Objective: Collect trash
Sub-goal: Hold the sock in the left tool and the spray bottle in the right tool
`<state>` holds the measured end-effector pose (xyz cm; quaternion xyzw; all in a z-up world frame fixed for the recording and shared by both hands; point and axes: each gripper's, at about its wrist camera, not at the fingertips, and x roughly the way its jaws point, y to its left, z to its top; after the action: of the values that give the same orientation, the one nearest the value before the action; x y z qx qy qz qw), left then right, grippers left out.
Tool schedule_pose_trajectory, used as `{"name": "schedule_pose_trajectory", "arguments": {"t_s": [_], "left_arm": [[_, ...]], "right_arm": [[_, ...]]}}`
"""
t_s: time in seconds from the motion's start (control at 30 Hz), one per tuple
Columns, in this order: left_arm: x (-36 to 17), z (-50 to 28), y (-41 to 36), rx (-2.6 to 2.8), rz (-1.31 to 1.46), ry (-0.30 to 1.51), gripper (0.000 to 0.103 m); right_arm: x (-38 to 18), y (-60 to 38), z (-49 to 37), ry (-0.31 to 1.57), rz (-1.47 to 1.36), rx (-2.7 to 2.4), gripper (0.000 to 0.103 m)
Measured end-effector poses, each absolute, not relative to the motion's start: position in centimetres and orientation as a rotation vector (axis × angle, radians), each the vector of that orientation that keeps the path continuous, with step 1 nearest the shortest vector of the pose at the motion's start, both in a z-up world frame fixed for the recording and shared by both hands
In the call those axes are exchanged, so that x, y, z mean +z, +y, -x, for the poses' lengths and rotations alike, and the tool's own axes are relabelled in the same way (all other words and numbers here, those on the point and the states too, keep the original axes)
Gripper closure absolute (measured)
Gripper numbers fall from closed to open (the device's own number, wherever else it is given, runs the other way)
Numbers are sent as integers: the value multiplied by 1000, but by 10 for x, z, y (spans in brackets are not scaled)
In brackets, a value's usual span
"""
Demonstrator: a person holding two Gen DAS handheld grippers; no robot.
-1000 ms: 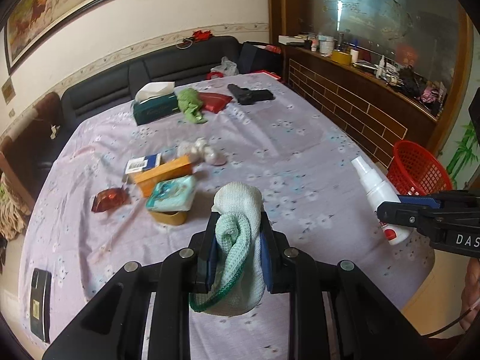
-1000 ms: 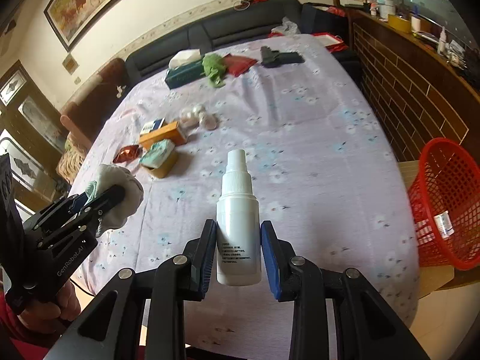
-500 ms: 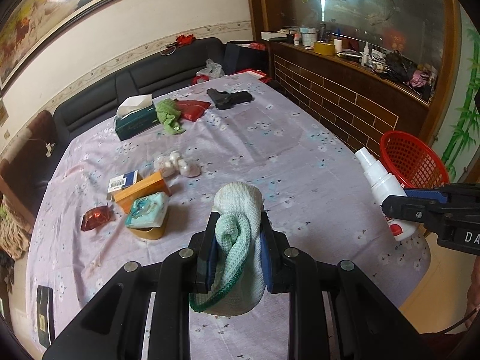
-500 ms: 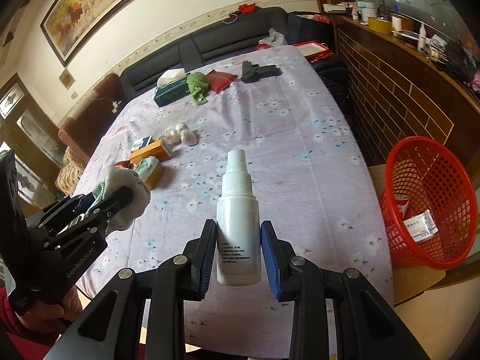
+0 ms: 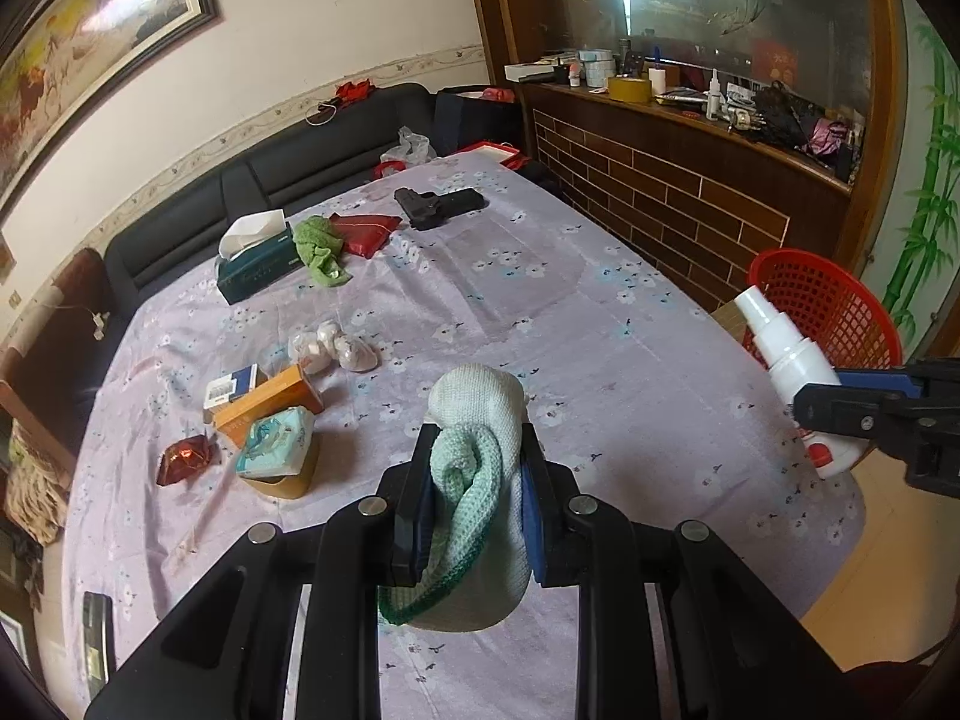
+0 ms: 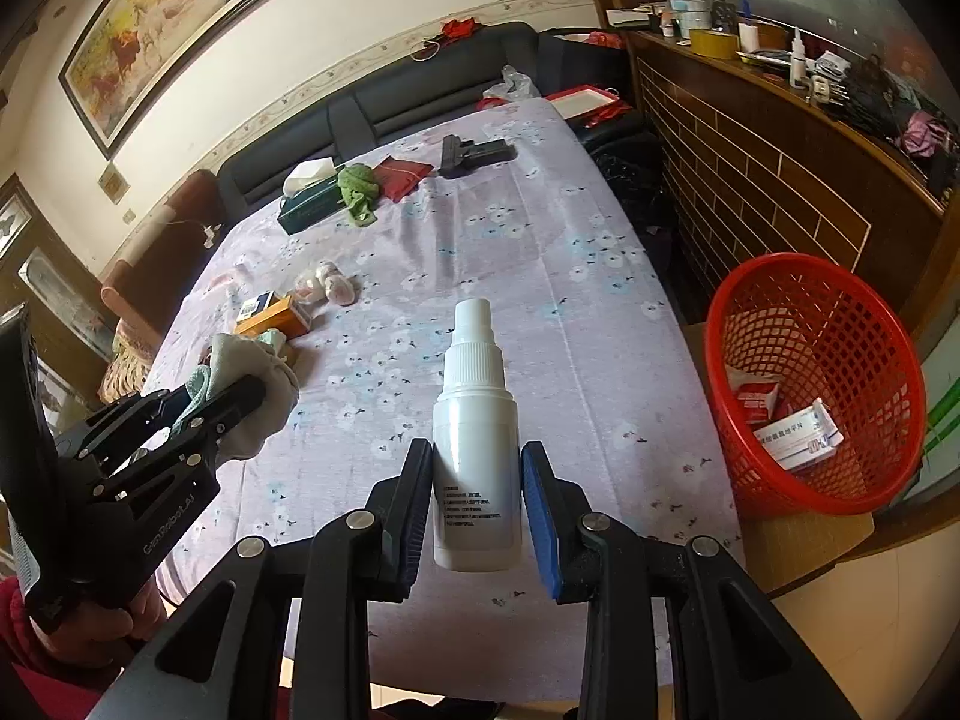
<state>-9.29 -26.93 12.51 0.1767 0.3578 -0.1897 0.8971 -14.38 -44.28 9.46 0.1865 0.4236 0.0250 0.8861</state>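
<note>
My left gripper [image 5: 477, 480] is shut on a rolled white and pale green knit cloth [image 5: 477, 414], held above the near part of the table; it also shows in the right wrist view [image 6: 240, 396]. My right gripper [image 6: 477, 480] is shut on a white spray bottle [image 6: 477, 444], held upright over the table's near right edge; the bottle also shows in the left wrist view [image 5: 786, 354]. A red mesh basket [image 6: 888, 330] stands on a box to the right of the table, with small cartons [image 6: 798, 429] inside. It also appears in the left wrist view [image 5: 828, 294].
On the flowered tablecloth [image 5: 540, 312] lie an orange box [image 5: 270, 399], a wipes pack on a tub [image 5: 276, 450], a red wrapper [image 5: 183, 459], wrapped white lumps [image 5: 336, 348], a tissue box [image 5: 255, 267], a green cloth [image 5: 321, 249], a red pouch [image 5: 366, 231], a black gun-shaped object [image 5: 438, 204]. A brick counter stands right.
Both grippers have drawn back and up from the table while keeping their loads. The view has swung right, so the red basket and its contents show more fully.
</note>
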Motion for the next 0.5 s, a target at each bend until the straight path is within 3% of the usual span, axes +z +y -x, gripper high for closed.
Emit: {"name": "schedule_pose_trajectory", "arguments": {"t_s": [0.5], "left_arm": [[126, 99, -270, -323, -450, 664, 80]], "right_arm": [[94, -437, 143, 888, -373, 56, 70]]}}
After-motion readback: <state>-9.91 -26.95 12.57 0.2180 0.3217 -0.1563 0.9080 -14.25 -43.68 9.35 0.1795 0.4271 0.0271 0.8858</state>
